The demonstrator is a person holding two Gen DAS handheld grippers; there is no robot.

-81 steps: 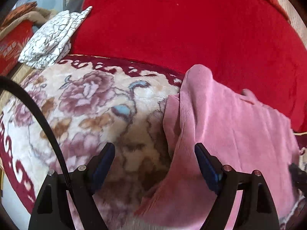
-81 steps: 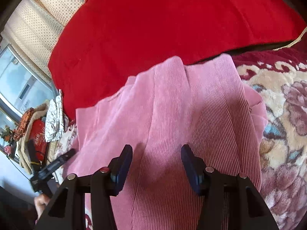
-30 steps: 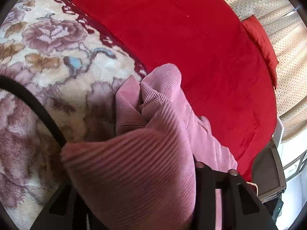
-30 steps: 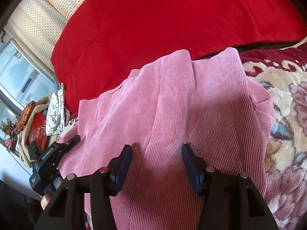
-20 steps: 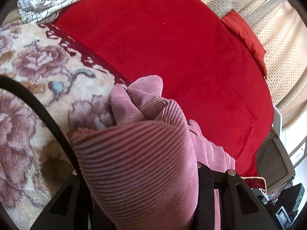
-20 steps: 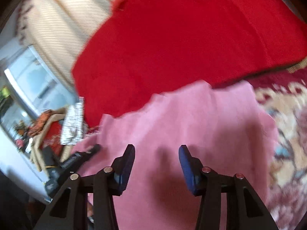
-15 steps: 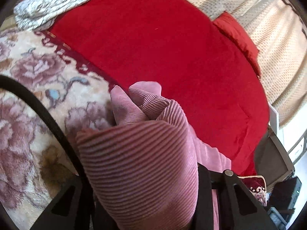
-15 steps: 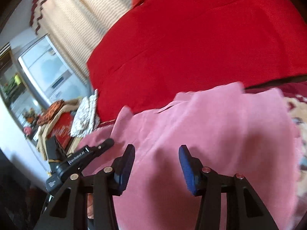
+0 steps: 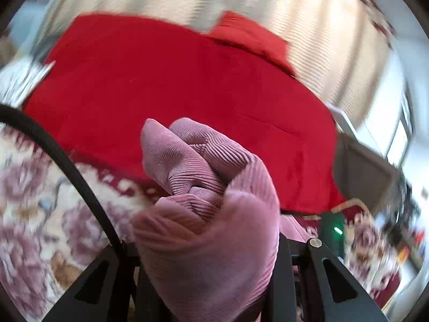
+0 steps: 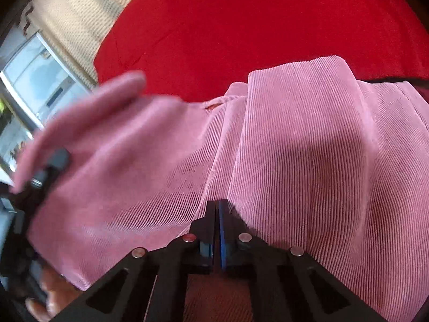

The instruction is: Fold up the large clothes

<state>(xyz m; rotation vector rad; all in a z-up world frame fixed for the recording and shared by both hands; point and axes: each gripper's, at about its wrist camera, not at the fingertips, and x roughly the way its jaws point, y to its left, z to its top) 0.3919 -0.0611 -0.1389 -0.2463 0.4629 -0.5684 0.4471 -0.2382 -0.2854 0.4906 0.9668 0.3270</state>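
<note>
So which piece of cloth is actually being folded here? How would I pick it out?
Find the big red blanket across the back. In front of it lies the pink ribbed garment, pinched by the right gripper and bunched in the left gripper. Its fine corduroy-like ribs and plain pink set it apart from the flowered blanket.
</note>
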